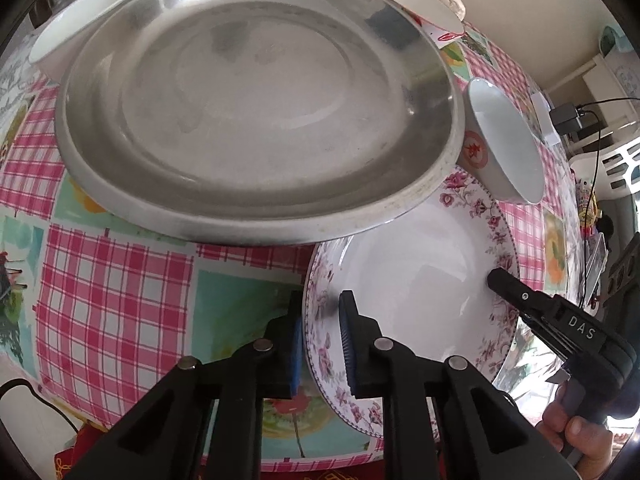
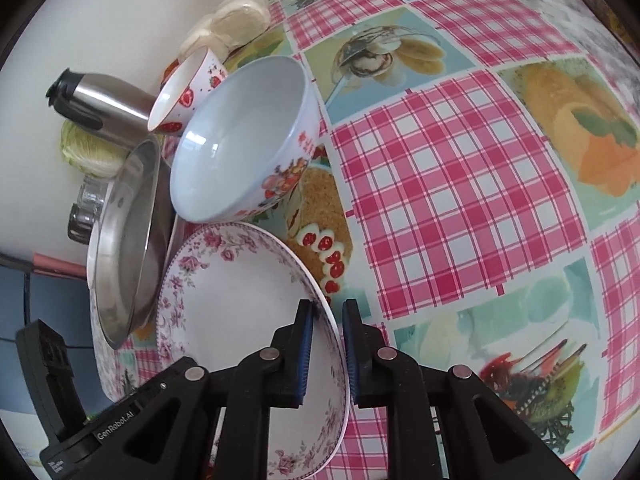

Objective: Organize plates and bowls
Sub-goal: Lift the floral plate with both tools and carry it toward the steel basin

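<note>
Left wrist view: left gripper (image 1: 322, 336) points steeply down at the near-left rim of the floral plate (image 1: 420, 280), jaws nearly closed, blue pads on either side of the rim, clamping it. The plate sits near and right on the checked tablecloth (image 1: 112, 292). Its far edge goes under the rim of the steel plate (image 1: 256, 108), which fills the far-centre of the view. A white bowl (image 1: 508, 148) with a red mark on its side stands just right of the steel plate, by the floral plate's far rim. Another white bowl (image 1: 80, 20) at far left is partly hidden behind the steel plate; a third white dish (image 1: 412, 0) sits far right. The right gripper (image 1: 504, 280) comes in from the right over the floral plate's right rim, a hand (image 1: 576, 436) holding its handle. A charger and cable (image 1: 568, 118) lie at the far right edge.

Right wrist view: right gripper (image 2: 326, 344) jaws nearly closed, pads pinching the floral plate (image 2: 240, 300) at its right rim, which runs between them. The plate looks tilted, right edge raised off the tablecloth (image 2: 460, 200). Steel plate (image 2: 124, 240) lies left of it. The large white bowl (image 2: 244, 140) with flower print stands just beyond the floral plate's far rim. A small strawberry bowl (image 2: 188, 92) is farther, beside a steel flask (image 2: 104, 104). A cabbage (image 2: 88, 152) and a pale bag of food (image 2: 236, 20) sit far left. The left gripper's body (image 2: 52, 380) shows near-left.
</note>
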